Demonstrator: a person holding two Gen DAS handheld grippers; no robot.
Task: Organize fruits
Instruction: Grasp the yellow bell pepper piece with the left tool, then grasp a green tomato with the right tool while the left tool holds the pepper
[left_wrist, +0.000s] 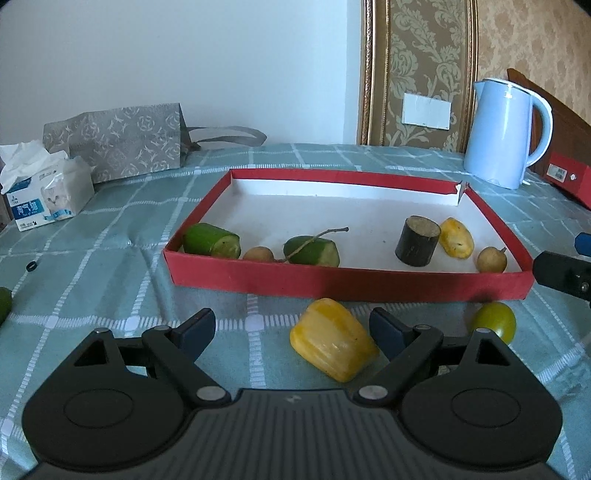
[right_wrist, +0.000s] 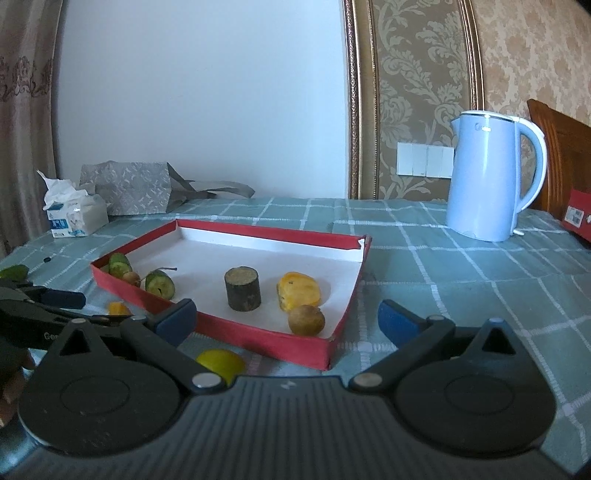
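Left gripper (left_wrist: 291, 328) jaws spread wide; yellow fruit piece (left_wrist: 332, 339) lies on the tablecloth (left_wrist: 110, 280) between them, nearer the right finger, untouched. Right gripper (right_wrist: 286, 319) also wide open, empty, facing the red tray (right_wrist: 258, 339).

This is a lived-in home room, shown by the gold damask wallpaper (right_wrist: 424, 74), a lace-edged curtain (right_wrist: 22, 110), a blue electric kettle (right_wrist: 484, 173), a tissue pack (left_wrist: 44, 184) and a patterned gift bag (left_wrist: 118, 140) on the checked-cloth desk (right_wrist: 443, 258).
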